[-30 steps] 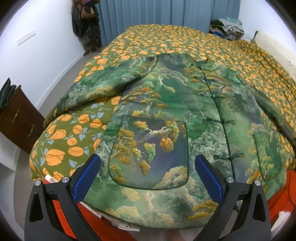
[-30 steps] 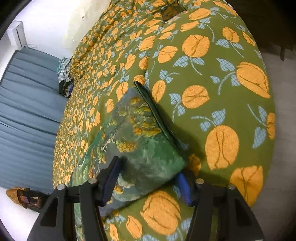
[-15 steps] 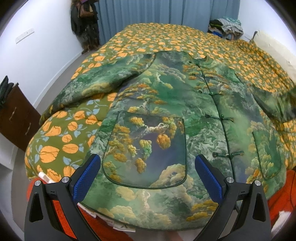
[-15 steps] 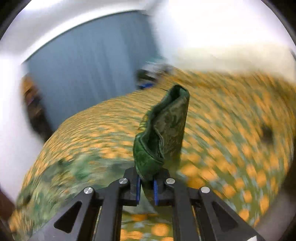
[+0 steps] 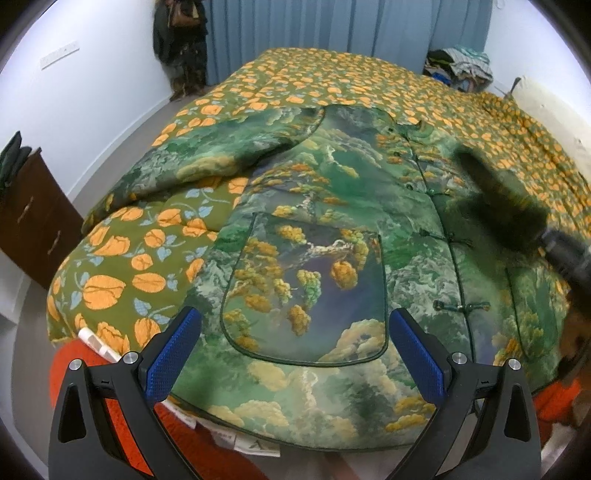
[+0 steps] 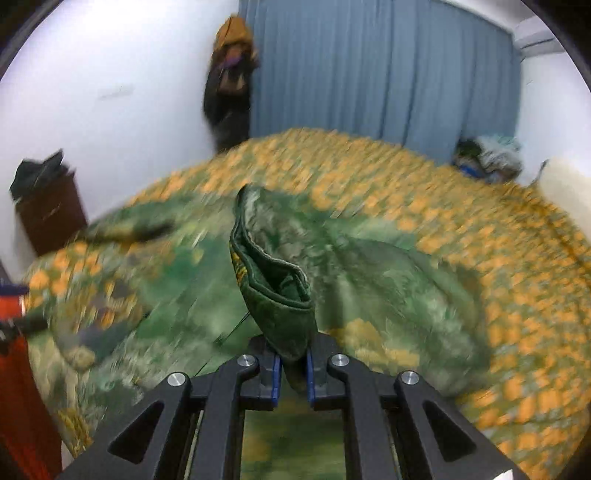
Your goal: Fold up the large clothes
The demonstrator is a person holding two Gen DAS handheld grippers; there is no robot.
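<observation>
A large green padded jacket (image 5: pixel 332 221) with a landscape print lies front-up on the bed, its patch pocket (image 5: pixel 306 288) in the middle of the left wrist view. My left gripper (image 5: pixel 291 347) is open and empty above the jacket's hem. My right gripper (image 6: pixel 291 373) is shut on the cuff of the jacket's right sleeve (image 6: pixel 273 280) and holds it up over the jacket body. In the left wrist view the right gripper (image 5: pixel 565 254) and the sleeve (image 5: pixel 495 195) show as a dark blur at the right. The other sleeve (image 5: pixel 207 166) lies spread to the left.
The bed has an olive quilt with orange flowers (image 5: pixel 147 266). A brown cabinet (image 5: pixel 33 218) stands at the left wall. Blue curtains (image 5: pixel 332 33) hang behind. A clothes pile (image 5: pixel 458 66) sits at the far right corner. Orange fabric (image 5: pixel 122 406) lies below the bed's near edge.
My right gripper closed on the right sleeve's cuff, lifted it and swung it inward over the jacket body. My left gripper stayed open and drifted slightly.
</observation>
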